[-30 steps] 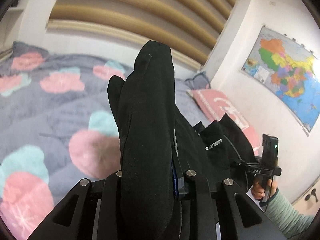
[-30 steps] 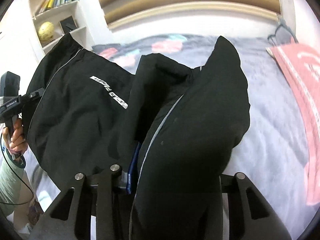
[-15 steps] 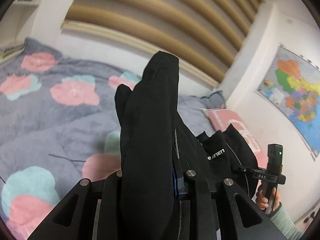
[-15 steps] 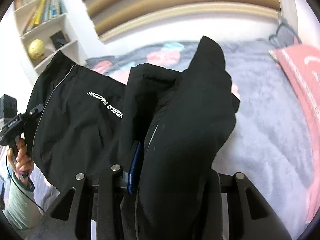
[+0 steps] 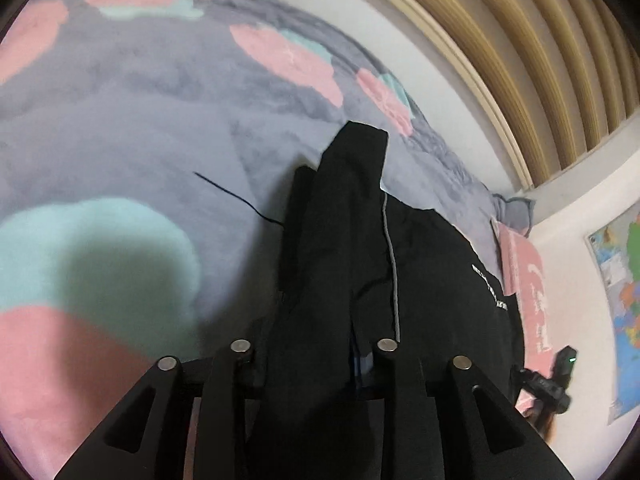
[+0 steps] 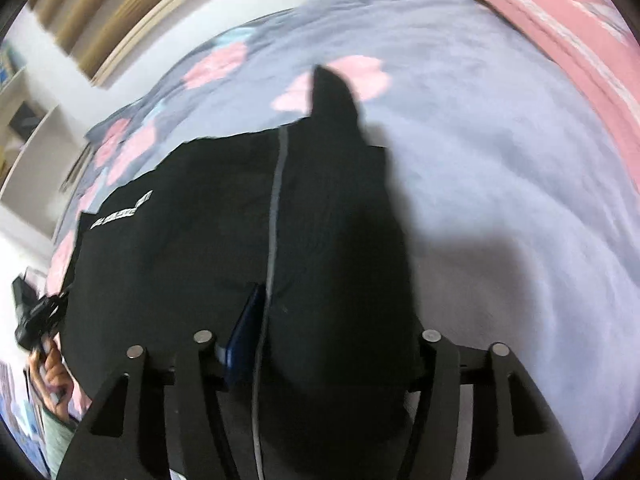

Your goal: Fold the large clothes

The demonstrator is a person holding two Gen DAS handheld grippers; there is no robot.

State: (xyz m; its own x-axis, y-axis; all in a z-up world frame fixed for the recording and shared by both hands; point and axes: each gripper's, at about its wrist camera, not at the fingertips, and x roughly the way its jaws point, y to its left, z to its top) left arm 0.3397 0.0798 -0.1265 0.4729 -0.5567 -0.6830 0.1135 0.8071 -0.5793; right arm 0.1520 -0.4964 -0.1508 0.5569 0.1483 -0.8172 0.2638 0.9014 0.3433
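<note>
A large black garment (image 5: 336,264) with a grey seam stripe and white lettering hangs between both grippers over the bed. My left gripper (image 5: 316,356) is shut on one bunched corner of it; the cloth drapes over the fingers and hides them. My right gripper (image 6: 316,344) is shut on another corner of the garment (image 6: 320,240), with a blue pad edge showing beside the cloth. The middle of the garment spreads down toward the grey floral bedspread (image 5: 120,140). The right gripper also shows far right in the left wrist view (image 5: 556,380), and the left gripper far left in the right wrist view (image 6: 36,312).
A pink pillow (image 6: 580,28) lies at the bed's right side, also in the left wrist view (image 5: 528,292). A slatted wood headboard wall (image 5: 540,60) runs behind the bed. A wall map (image 5: 624,300) hangs at right. Shelves (image 6: 24,120) stand at left.
Both grippers have tipped down toward the bed, lowering the garment. The cloth, held up high before, now spreads over the bedspread. Both grips are unchanged.
</note>
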